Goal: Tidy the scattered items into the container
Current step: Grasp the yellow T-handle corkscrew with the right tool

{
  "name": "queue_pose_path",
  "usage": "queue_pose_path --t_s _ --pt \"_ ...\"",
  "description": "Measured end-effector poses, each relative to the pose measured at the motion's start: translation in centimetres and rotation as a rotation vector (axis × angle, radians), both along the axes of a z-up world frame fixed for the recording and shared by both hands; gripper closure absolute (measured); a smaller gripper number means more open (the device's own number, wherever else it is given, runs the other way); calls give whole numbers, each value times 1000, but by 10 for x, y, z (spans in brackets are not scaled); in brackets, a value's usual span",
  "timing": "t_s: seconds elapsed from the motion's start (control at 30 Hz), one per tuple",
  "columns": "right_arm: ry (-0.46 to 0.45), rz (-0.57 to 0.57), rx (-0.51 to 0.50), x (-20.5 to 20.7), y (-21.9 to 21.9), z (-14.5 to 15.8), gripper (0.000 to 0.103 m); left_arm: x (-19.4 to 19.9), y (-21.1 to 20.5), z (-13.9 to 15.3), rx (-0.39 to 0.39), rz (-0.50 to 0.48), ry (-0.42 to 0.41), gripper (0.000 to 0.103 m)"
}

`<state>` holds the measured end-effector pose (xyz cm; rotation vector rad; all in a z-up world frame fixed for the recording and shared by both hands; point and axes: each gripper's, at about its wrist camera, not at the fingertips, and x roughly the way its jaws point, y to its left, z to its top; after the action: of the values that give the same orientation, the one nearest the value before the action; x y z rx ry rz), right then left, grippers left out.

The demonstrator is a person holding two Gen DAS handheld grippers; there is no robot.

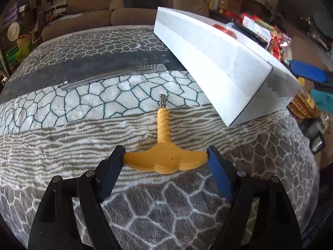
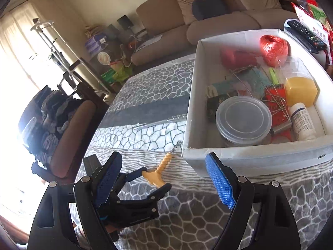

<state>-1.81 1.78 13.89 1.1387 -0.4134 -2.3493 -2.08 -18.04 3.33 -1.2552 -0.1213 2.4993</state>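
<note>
While the corkscrew is being clamped: the step in hand is judged to be its pick-up.
Left gripper: is being pressed by its pads onto both ends of the corkscrew's yellow T-handle, with the screw pointing far.
Corkscrew place: is being left lying on the patterned blanket, just near and left of the white box.
Right gripper: is being held released and empty, near the box.
Grip advice: the handle ends are being squeezed lengthwise, so firm, even pressure is being called for before lifting.
Other item: metal tongs are being left farther off.
</note>
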Motion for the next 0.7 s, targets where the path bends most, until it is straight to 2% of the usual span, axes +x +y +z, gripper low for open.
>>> queue_pose_path --t_s 0.07,0.17,0.23,0.3,0.37,0.4,0.5,0.57,0.63,0.7 --pt "-10 21 -30 0 -3 -1 18 2 -10 14 37 10 11 26" --pt "-122 85 -194 -3 -12 -17 17 4 -24 21 60 23 3 26" --pt "-252 82 -306 -6 -20 -43 17 7 -32 18 63 24 -10 26" --pt "-445 61 -394 -9 -32 -77 17 12 -37 15 76 17 -30 26" --pt "-599 28 -439 -10 -44 -105 17 21 -40 12 76 4 -40 26" --pt "-633 5 -445 -11 -49 -114 16 27 -41 11 82 -2 -46 26" --pt "-605 -18 -417 -19 -64 -122 16 43 -46 8 115 -15 -67 26" --pt "-590 19 -387 -24 -80 -124 18 50 -49 6 152 -17 -81 26" --pt "-608 49 -382 -23 -96 -131 26 54 -49 7 169 -22 -87 26" --pt "-630 70 -373 -20 -107 -139 56 57 -48 10 157 -30 -73 25"
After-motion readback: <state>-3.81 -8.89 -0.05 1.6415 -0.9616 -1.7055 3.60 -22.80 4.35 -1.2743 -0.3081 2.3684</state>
